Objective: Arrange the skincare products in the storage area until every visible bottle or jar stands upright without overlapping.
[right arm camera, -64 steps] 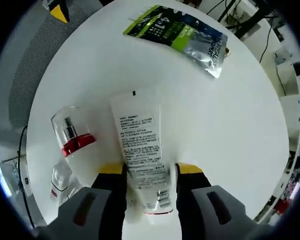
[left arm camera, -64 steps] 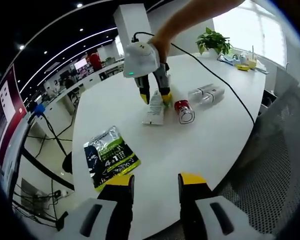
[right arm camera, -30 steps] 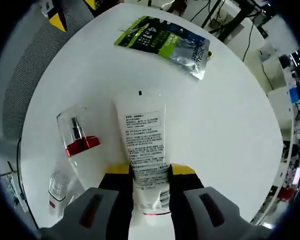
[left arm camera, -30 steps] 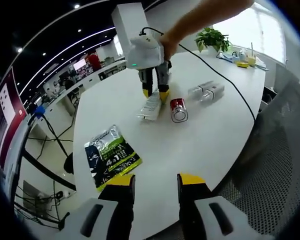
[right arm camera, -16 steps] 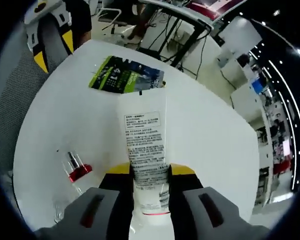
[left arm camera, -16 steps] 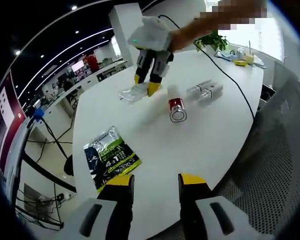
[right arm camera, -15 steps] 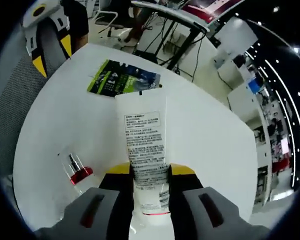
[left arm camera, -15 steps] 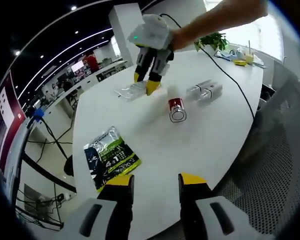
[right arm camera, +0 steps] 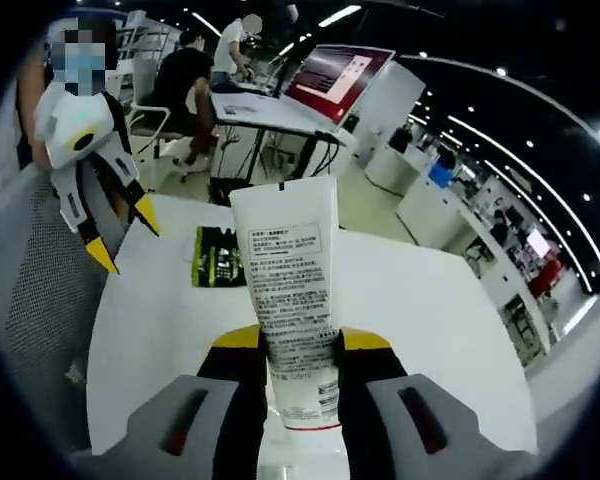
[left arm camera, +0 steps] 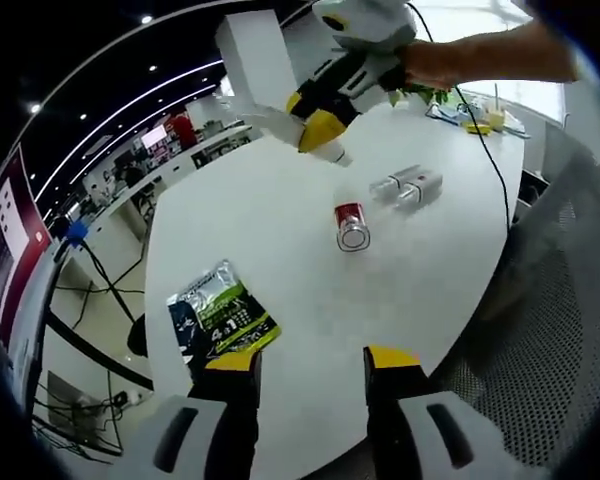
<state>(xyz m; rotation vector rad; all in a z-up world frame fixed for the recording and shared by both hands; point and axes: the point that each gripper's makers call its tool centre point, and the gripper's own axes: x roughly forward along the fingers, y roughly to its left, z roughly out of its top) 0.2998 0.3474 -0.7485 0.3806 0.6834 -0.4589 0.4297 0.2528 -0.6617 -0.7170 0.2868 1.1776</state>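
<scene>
My right gripper (right arm camera: 300, 345) is shut on a white tube (right arm camera: 283, 280) with printed text, held in the air well above the round white table (right arm camera: 400, 300). In the left gripper view the right gripper (left arm camera: 310, 118) hangs high over the table's far side, the white tube (left arm camera: 263, 121) sticking out of its jaws. A red-capped clear bottle (left arm camera: 350, 224) lies on its side mid-table, and a clear bottle (left arm camera: 406, 185) lies beyond it. My left gripper (left arm camera: 310, 365) is open at the table's near edge, nothing between its fingers; the left gripper (right arm camera: 125, 235) also appears in the right gripper view.
A green and black sachet (left arm camera: 220, 315) lies flat near the table's left edge; the sachet (right arm camera: 218, 257) sits past the tube. A black cable (left arm camera: 485, 160) crosses the table's right side. A mesh chair (left arm camera: 570, 300) stands right. A potted plant (left arm camera: 425, 85) sits far back.
My right gripper has lifted the white tube off the table and swung it up. The red-capped bottle, clear bottle and sachet stay put. My left gripper has held still, open.
</scene>
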